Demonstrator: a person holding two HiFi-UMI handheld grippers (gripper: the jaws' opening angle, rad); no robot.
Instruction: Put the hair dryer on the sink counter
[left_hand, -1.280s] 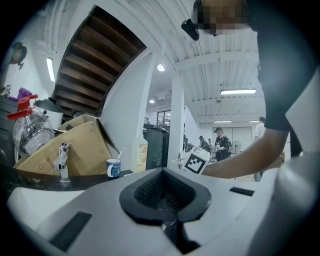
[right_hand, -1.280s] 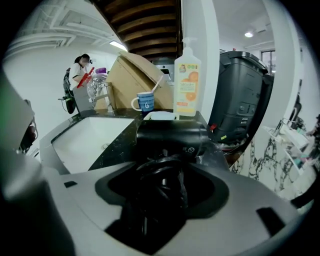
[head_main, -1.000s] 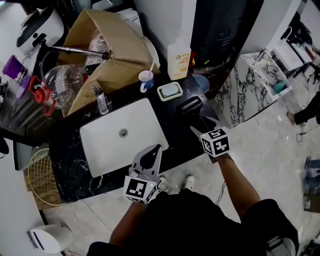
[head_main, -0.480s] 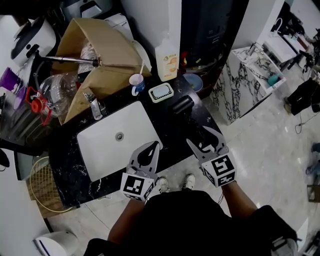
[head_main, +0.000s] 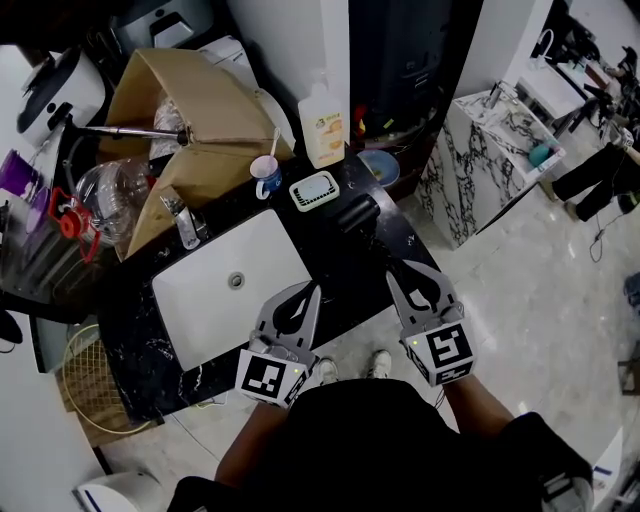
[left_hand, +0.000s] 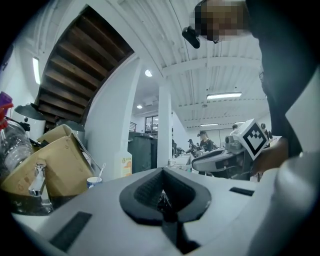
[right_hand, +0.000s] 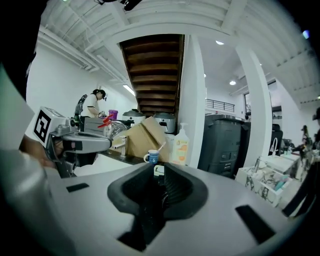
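Left gripper (head_main: 309, 292), over the front rim of the white rectangular sink basin (head_main: 205, 300): jaws clenched together, gripping nothing. Black hair dryer (head_main: 358, 212): lies free on the black marble sink counter (head_main: 335, 265), just right of the basin. Its barrel runs roughly parallel to the counter's front edge. Which end is the nozzle cannot be told. Right gripper (head_main: 410, 278), near the counter's front right corner and apart from the dryer: jaws closing, a narrow gap left, nothing between them. Bare counter separates the dryer from both grippers.
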